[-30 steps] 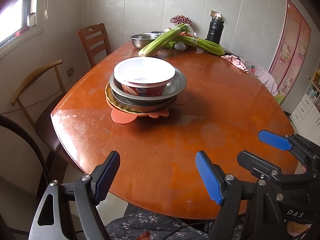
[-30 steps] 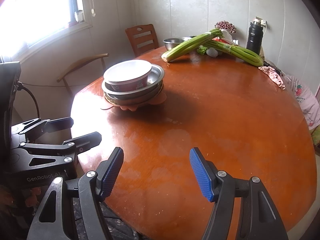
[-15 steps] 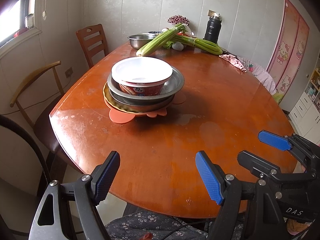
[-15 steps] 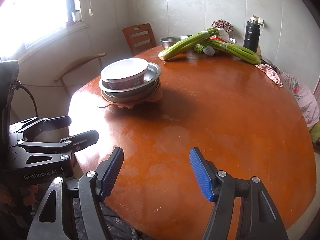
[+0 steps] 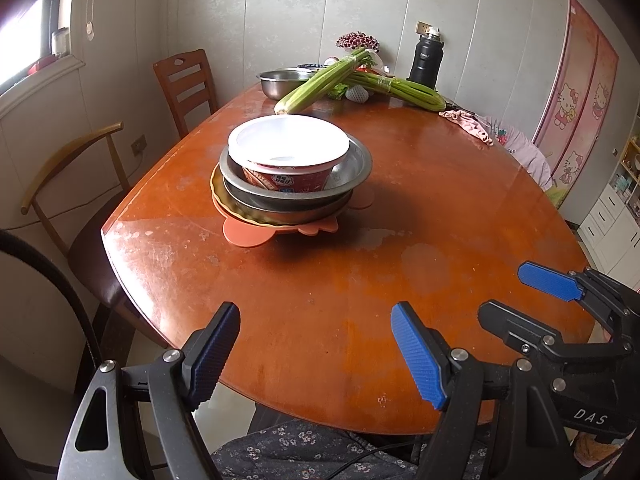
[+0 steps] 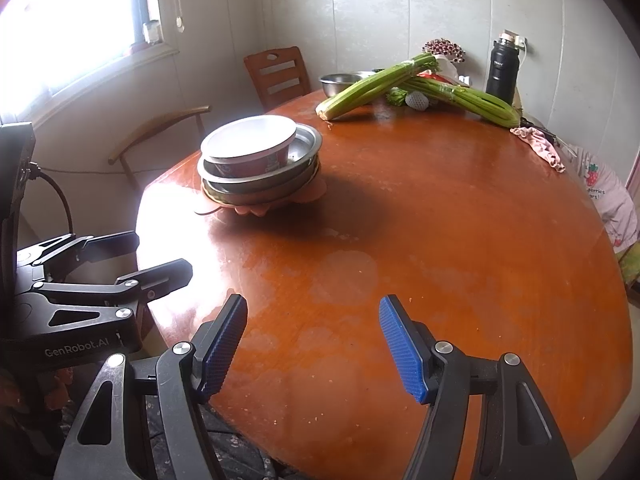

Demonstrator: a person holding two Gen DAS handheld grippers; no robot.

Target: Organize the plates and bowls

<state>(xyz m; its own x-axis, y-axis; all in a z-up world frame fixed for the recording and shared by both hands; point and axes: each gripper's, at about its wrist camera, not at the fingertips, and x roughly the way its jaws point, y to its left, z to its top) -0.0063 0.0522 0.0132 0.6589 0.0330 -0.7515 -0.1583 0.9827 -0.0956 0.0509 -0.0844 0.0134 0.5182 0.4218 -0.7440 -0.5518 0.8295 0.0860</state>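
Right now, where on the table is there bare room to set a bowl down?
The widest bare stretch is the near and right half of the table, between the stack and both grippers, the left gripper and right gripper, jaws open and empty. It is crowded at the far edge: celery, steel bowl, flask and pink cloth.

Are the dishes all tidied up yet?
Mostly stacked: the white-rimmed red paper bowl sits in nested metal plates on an orange mat. Both the left gripper and the right gripper are open, holding nothing. A steel bowl remains apart.
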